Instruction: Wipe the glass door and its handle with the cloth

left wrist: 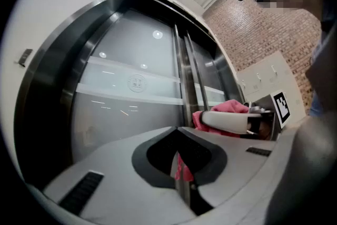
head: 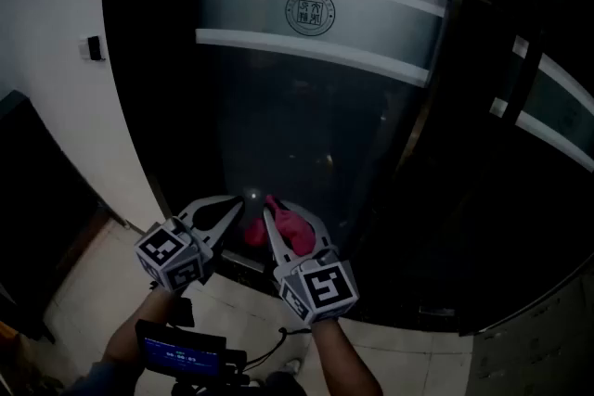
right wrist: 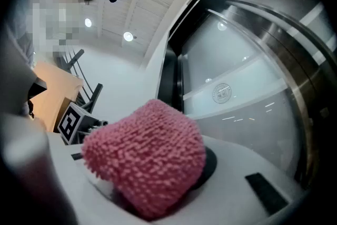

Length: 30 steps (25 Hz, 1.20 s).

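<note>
The dark glass door (head: pixel 306 107) has two frosted bands and a round logo (head: pixel 310 13). A tall metal bar (head: pixel 434 88) runs down its right side. Low in front of the glass, my right gripper (head: pixel 283 216) is shut on a fluffy pink cloth (head: pixel 293 233), which fills the right gripper view (right wrist: pixel 145 158). Just left of it, my left gripper (head: pixel 238 205) is shut with its tips together (left wrist: pixel 178 131). Through the hollow of its jaws I see a metal bar (left wrist: pixel 182 179) and a bit of the cloth (left wrist: pixel 231 108). I cannot tell whether either gripper touches the glass.
A white wall (head: pixel 56 70) with a small switch (head: pixel 91 46) stands left of the door. A second glass panel (head: pixel 548 116) is at the right. Pale floor tiles (head: pixel 102 292) lie below. A device with a lit screen (head: pixel 181 351) hangs by the person's arms.
</note>
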{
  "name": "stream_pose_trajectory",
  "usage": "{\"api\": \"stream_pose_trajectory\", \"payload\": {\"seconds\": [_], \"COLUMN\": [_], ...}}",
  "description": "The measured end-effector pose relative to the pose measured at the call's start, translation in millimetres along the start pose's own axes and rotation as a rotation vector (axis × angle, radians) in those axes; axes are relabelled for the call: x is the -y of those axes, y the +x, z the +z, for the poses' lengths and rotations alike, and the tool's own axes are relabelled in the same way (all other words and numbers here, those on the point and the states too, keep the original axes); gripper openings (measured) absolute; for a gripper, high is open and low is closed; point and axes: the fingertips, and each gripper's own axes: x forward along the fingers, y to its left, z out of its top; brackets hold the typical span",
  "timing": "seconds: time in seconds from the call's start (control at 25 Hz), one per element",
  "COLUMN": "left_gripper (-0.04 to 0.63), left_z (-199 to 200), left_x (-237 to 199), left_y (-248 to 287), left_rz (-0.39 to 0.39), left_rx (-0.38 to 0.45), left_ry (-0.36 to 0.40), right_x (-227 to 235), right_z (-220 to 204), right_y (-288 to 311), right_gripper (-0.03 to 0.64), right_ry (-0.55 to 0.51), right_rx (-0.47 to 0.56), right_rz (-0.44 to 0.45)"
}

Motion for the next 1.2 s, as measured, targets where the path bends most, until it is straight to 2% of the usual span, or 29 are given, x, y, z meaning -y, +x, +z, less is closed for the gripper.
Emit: {"api": "stream_pose_trajectory", "payload": {"seconds": [0.08,0.2,0.36,0.56,0.72,0.88,1.0,1.2], "left_gripper": [0.012,0.012,0.012,0.012,0.012,0.012,0.012,0.011], "left_z": [-3,-6,4,44,40,40,48,66], "left_x": [-41,-87,-151,-218,-269,-313,-346,-398], "left_y": [3,19,40,72,86,94,100,106], "left_rz": [0.044,0.066,0.113,0.195,0.243,0.255,0.223,0.153], "left_rx": [0.006,-0.041,-0.078,-0.004,0.036,0.095,0.156,0.176], "left_ry": [-0.001,0.007,0.049,0.076,0.049,0.022,0.015,0.010], "right_x": [9,28,43,63,78,89,90,91], "right_z": [-4,-5,-10,-3,-6,-7,-11,-9], "right_y": [33,87,174,276,348,415,461,509], "right_gripper": [0.055,0.055,0.055,0.055,0.055,0.055,0.055,0.055], "right_ry": [0.019,0.044,0.022,-0.001,-0.053,-0.092,-0.130,-0.181], "right_rx": [0.016,0.054,0.080,0.128,0.098,0.064,0.045,0.070], "right_rz": [0.008,0.020,0.107,0.224,0.271,0.266,0.225,0.148]}}
